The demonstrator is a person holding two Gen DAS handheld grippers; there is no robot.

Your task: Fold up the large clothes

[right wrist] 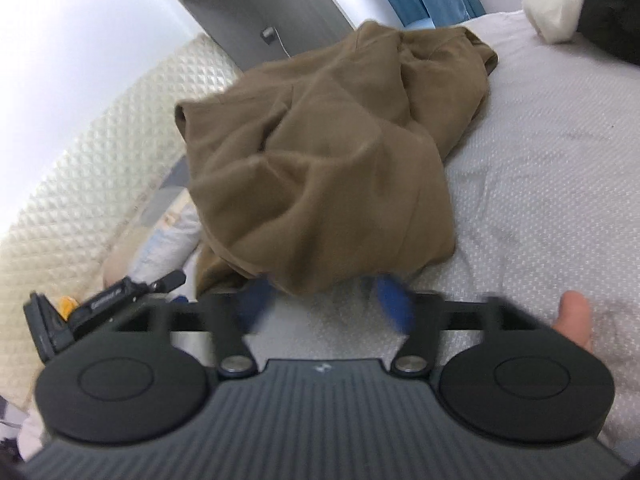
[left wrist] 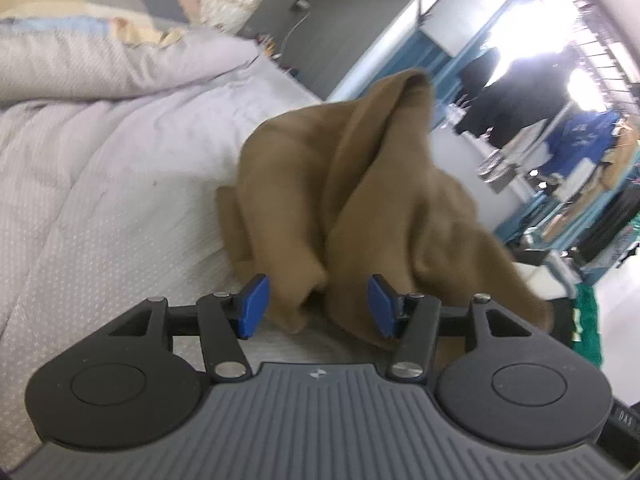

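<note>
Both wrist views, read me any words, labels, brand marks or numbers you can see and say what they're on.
"DA": partial white letters on a black part at the left view's lower right edge, cut off.
Small white logo on the left gripper: a symbol, no letters.
White lettering on a black device in the right view: too blurred to read.
Print on the blue garment: too small.

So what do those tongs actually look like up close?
Both look alike: the left tongs and right tongs have blue pads on black linkage arms with silver pivot pins, two round black discs, and a ribbed dark-grey body bearing a small pale logo.
</note>
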